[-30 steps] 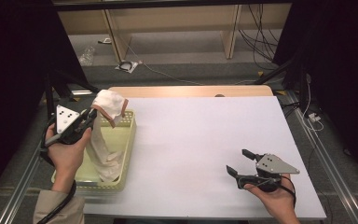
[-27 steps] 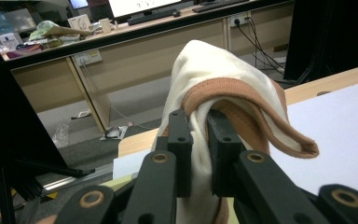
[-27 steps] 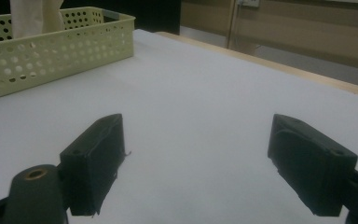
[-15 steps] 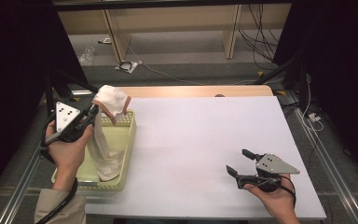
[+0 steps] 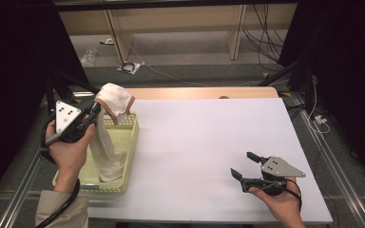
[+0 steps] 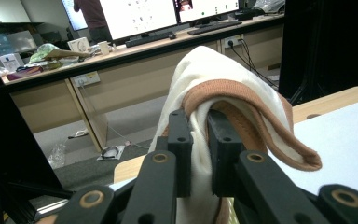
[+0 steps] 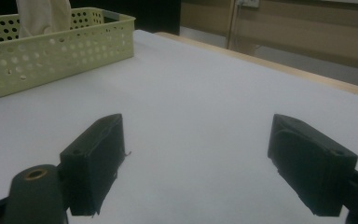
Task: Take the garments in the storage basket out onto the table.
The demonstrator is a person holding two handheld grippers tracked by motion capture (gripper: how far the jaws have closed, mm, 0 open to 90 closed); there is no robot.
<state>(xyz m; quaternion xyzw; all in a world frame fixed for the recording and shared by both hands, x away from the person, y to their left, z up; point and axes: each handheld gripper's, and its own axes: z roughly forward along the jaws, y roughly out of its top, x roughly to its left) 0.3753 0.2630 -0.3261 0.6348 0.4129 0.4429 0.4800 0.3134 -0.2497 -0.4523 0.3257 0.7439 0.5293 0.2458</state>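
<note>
Left tongs [image 6: 198, 140] around brown-trimmed cloth [image 6: 223, 93]

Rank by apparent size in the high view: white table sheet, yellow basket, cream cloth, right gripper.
1. white table sheet
2. yellow basket
3. cream cloth, lifted by the left gripper, lower end in the basket
4. right gripper, open; foreshortened, though clearly smallest

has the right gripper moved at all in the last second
No. The right gripper sits at the same spot near the table's front right corner, jaws open, while the left gripper holds the cloth.
</note>
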